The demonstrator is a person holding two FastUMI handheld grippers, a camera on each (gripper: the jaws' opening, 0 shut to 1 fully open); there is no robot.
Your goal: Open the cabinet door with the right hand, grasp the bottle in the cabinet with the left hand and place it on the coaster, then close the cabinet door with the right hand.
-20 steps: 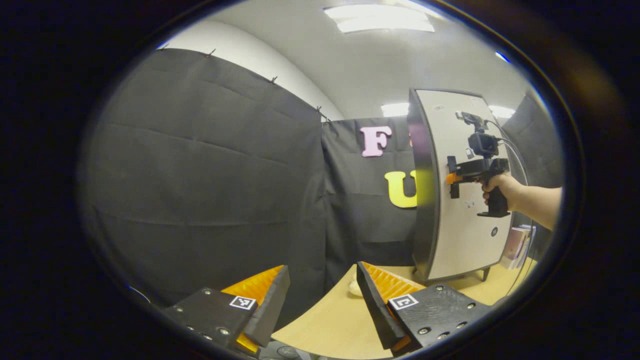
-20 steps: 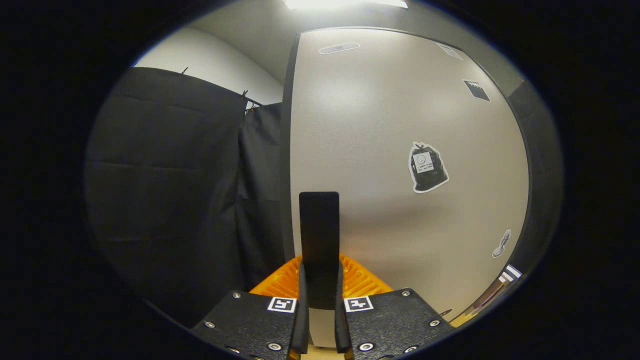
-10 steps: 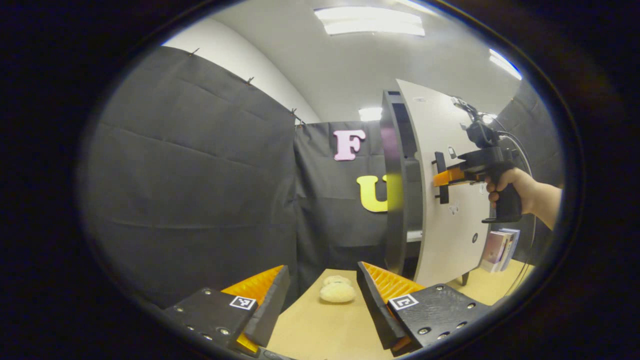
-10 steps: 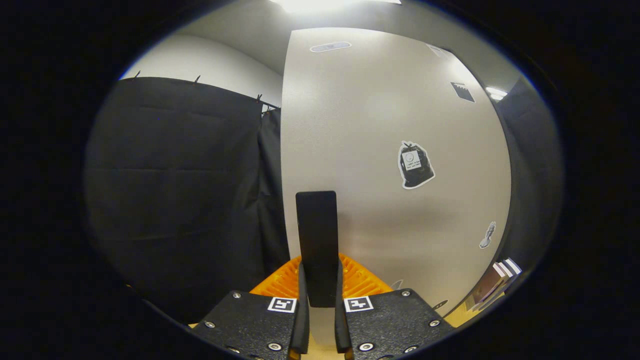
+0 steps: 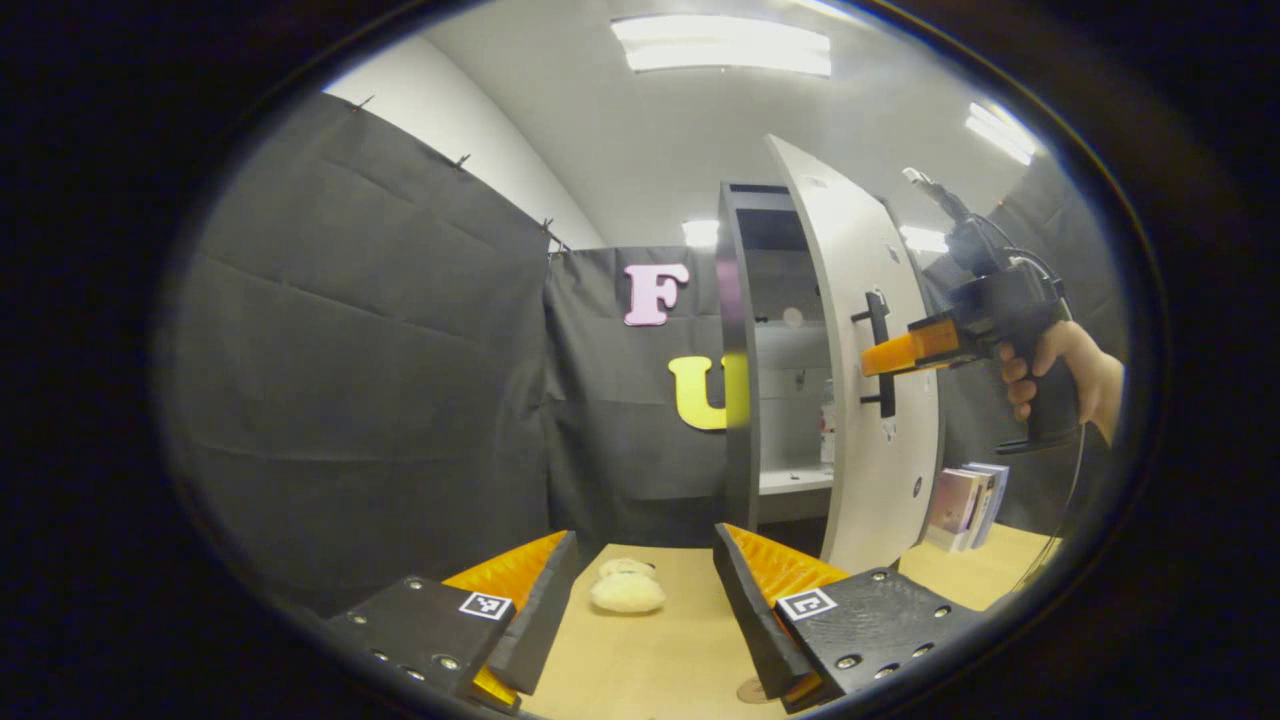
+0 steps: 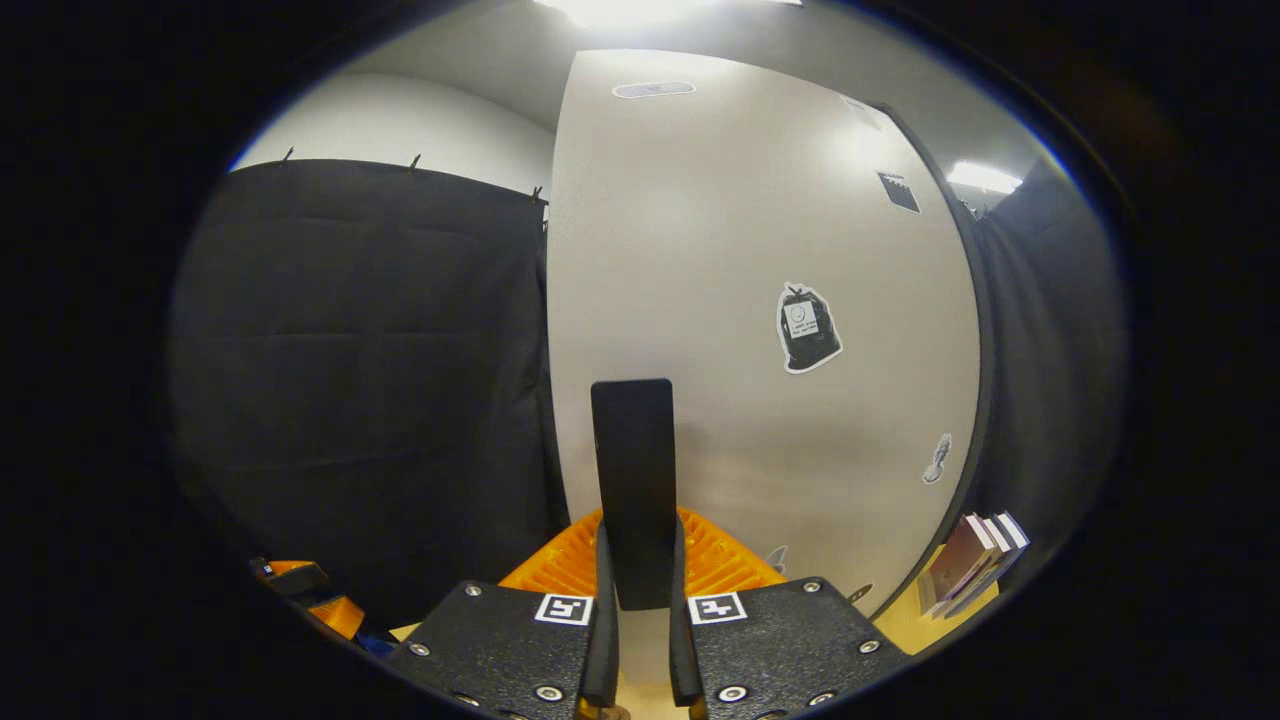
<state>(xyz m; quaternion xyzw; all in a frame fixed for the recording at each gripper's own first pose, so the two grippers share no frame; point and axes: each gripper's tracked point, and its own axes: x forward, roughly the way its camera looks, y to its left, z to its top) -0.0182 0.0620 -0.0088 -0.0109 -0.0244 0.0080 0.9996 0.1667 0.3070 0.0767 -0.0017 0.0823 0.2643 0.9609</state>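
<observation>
Cabinet door [image 5: 850, 330] stands ajar, its upright handle [image 6: 632, 490] pinched by right tool [image 6: 637, 640].

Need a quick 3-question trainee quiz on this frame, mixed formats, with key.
1. True or false: the right gripper is shut on the door handle.
2. The left gripper is: A) open B) shut on the bottle C) shut on the books.
3. Fill in: the cabinet door is partly ____.

Key: 1 true; 2 A; 3 open. In the left gripper view the bottle is on a shelf inside the cabinet.
</observation>
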